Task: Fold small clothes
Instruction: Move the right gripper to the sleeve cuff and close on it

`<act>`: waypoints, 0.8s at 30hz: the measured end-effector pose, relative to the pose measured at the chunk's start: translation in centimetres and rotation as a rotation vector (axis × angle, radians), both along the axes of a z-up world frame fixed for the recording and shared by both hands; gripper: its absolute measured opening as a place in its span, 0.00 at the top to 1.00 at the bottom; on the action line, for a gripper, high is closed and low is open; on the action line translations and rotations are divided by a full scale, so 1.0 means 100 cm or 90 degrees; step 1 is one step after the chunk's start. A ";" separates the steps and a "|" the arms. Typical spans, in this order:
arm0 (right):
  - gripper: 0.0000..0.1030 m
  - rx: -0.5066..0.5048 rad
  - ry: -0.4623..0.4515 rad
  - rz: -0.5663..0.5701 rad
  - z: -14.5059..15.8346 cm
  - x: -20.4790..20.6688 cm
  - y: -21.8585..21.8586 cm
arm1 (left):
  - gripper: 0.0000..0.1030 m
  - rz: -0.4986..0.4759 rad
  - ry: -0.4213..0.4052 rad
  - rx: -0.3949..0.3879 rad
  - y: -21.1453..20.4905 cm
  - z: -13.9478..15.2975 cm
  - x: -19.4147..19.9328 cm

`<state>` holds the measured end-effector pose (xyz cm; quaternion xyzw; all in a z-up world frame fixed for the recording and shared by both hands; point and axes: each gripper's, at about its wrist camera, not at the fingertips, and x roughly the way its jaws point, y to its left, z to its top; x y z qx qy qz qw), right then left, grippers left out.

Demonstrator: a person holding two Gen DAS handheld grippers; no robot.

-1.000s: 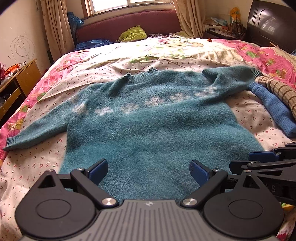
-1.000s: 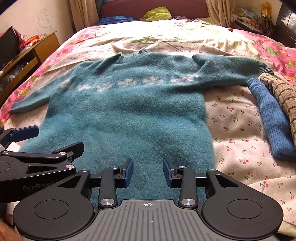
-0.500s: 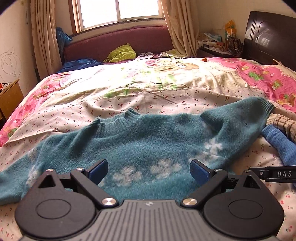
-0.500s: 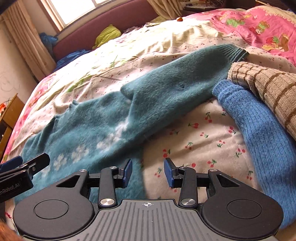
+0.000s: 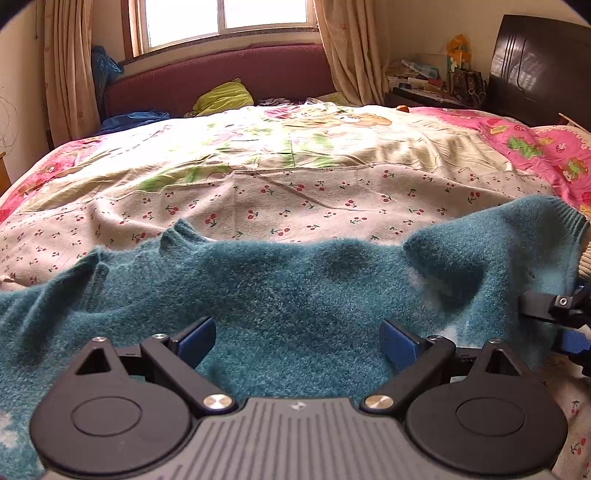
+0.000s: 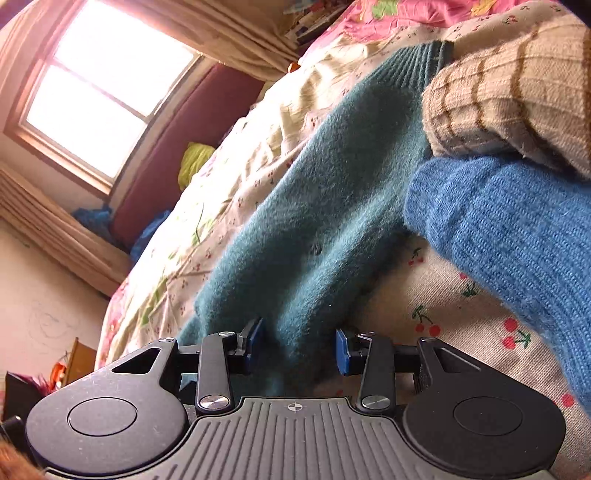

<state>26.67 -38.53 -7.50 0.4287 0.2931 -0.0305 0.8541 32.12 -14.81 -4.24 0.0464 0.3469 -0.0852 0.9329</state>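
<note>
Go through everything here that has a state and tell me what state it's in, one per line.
Teal sweater: spread flat on the bed, unfolded, sleeve stretched out.
Left gripper: open, over the sweater's body.
Right gripper: open, fingers straddling the sleeve.
Blue knit: folded, beside the sleeve.
Beige striped knit: folded, on the blue knit.

Ahead of me the cherry-print bedsheet [image 5: 295, 206] fills mid-frame. A maroon headboard [image 5: 221, 74] runs under the window [image 5: 225, 18] at top, with a yellow-green bundle [image 5: 221, 98] against it and a dark cabinet [image 5: 535, 66] upper right.

Both grippers now nearer sweater [image 5: 280, 295] sleeve [image 6: 332, 206]
</note>
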 end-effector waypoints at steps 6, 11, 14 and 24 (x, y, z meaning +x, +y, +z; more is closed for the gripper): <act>0.62 -0.093 -0.017 -0.052 0.027 -0.002 -0.013 | 0.00 0.009 -0.022 -0.009 -0.001 -0.017 -0.001; 0.64 -0.113 0.039 -0.092 0.041 0.019 -0.032 | 0.00 0.006 -0.033 0.000 -0.006 -0.012 -0.002; 0.64 -0.094 0.051 -0.139 0.048 0.020 -0.052 | 0.00 -0.003 -0.038 -0.002 -0.012 -0.008 -0.002; 0.62 0.040 0.061 -0.181 0.066 0.044 -0.108 | 0.00 -0.006 -0.048 0.002 -0.027 -0.016 -0.001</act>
